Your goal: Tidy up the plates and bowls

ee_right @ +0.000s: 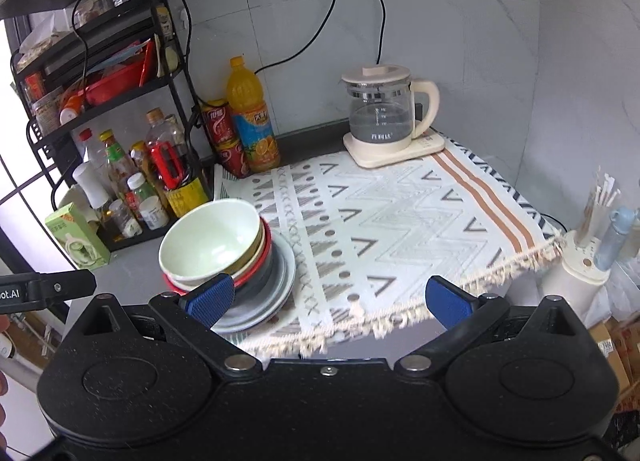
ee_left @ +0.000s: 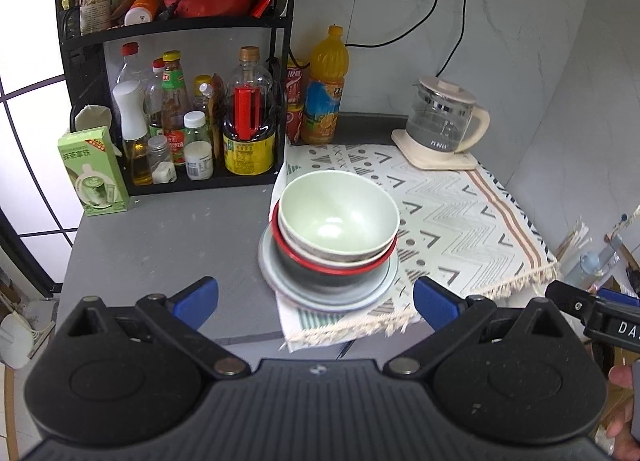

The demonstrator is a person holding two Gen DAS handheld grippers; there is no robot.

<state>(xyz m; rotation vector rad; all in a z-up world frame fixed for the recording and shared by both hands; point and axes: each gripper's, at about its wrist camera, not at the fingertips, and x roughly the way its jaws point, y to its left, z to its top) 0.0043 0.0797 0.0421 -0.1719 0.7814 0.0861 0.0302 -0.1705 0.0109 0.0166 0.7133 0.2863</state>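
Two near, downward-facing wrist views from the counter's front edge, sharing the stacked bowls.

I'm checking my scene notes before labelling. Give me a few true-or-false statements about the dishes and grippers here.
1. The pale green bowl sits on top of the stack. True.
2. The left gripper is shut on the plate. False: it is open and holds nothing.
3. The kettle stands at the cloth's far corner. True.
4. The grey plate lies above the bowls. False: it is at the bottom.
5. The right gripper is open. True.
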